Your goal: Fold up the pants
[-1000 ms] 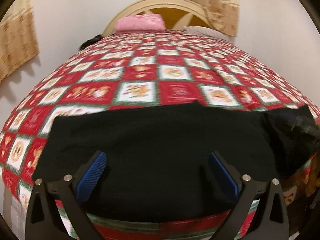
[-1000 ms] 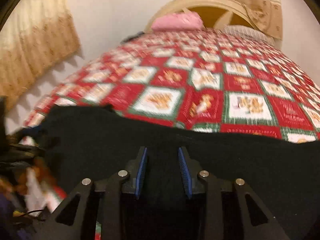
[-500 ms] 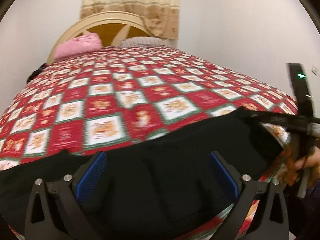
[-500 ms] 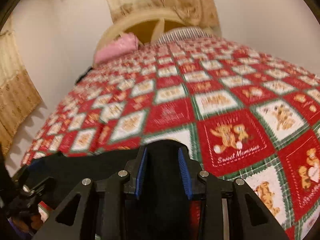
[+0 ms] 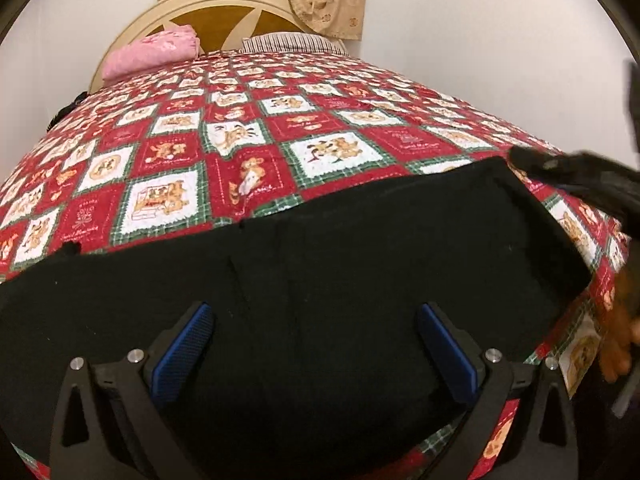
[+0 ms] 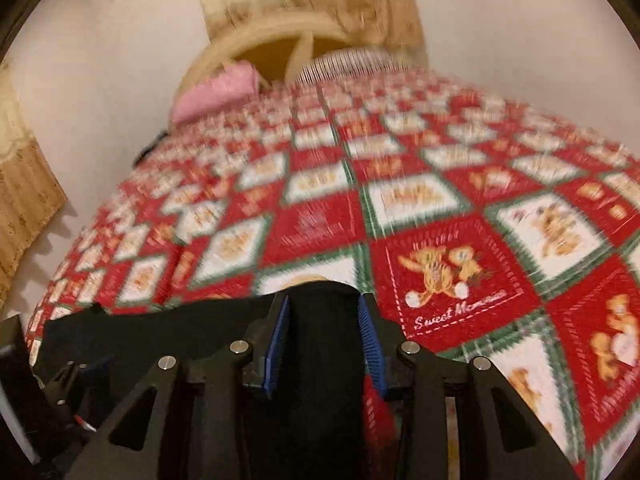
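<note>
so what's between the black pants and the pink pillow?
Only bare checked bedspread between the black pants and the pink pillow; clearest in the left wrist view.

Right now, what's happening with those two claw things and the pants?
Left gripper open above black pants. Right gripper shut on their end. Bedspread ahead unobstructed.

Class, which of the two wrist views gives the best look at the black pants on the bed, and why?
The left wrist view: the black pants lie spread across the quilt in sharp focus, far edge and right corner visible. The right wrist view is blurred and shows only a strip of them, with a bunch between the right gripper fingers.
</note>
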`<state>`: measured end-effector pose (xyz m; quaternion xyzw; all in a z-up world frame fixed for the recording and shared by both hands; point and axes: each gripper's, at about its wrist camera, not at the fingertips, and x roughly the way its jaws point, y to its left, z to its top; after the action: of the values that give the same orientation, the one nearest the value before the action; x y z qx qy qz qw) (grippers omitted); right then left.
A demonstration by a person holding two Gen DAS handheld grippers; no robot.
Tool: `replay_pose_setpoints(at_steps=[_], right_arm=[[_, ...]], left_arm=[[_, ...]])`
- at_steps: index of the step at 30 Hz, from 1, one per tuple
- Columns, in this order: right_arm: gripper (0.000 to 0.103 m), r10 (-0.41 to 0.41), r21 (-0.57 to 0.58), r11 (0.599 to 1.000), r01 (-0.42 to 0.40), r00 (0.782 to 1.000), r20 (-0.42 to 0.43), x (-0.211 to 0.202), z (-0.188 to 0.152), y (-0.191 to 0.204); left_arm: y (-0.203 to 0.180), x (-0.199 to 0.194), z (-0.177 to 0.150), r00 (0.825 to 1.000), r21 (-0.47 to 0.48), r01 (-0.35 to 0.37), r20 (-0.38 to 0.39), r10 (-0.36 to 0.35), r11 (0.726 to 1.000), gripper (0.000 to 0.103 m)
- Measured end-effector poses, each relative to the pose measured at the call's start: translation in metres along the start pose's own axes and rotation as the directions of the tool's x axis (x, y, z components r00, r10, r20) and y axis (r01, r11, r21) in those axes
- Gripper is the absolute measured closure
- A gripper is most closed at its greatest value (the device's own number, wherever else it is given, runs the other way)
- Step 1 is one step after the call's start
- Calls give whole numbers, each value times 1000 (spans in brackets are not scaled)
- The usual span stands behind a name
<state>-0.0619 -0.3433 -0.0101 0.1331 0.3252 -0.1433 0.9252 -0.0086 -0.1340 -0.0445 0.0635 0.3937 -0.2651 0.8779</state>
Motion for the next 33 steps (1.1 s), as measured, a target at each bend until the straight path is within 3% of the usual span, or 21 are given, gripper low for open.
replay_pose_setpoints(at_steps=[3,9,13,21,24,28,33], right_arm=[[65,4,-53,999,-2,1000,31,-23,-17,22],[65,-32,-117,993,26,998,-53,-10,-61,39],[65,-92,-151,985,86,995,-37,-6,-66,47],[63,-109,-119,987,103,993,-45,-7,-63,50],[50,-74,-102,992,70,996,-42,-11,-64,53],[49,126,-3,992,-126,992,-5,-24,-66,54],[49,181,-50,982,-180,983,15,-33,-66,85]], left_arm=[[2,3,-1,1000,-24,15,-10,-15,1000,0],[3,8,1,1000,-21,1,-18,-2,1000,0],[3,6,1,1000,-9,-11,-19,11,1000,0],[29,-12,-2,1000,-34,-21,-14,20,999,0],[49,-22,-6,999,-59,-35,-12,34,998,0],[85,-47,-17,995,-81,-86,33,89,993,0],[153,-95,-41,952,-145,-269,109,286,952,0]])
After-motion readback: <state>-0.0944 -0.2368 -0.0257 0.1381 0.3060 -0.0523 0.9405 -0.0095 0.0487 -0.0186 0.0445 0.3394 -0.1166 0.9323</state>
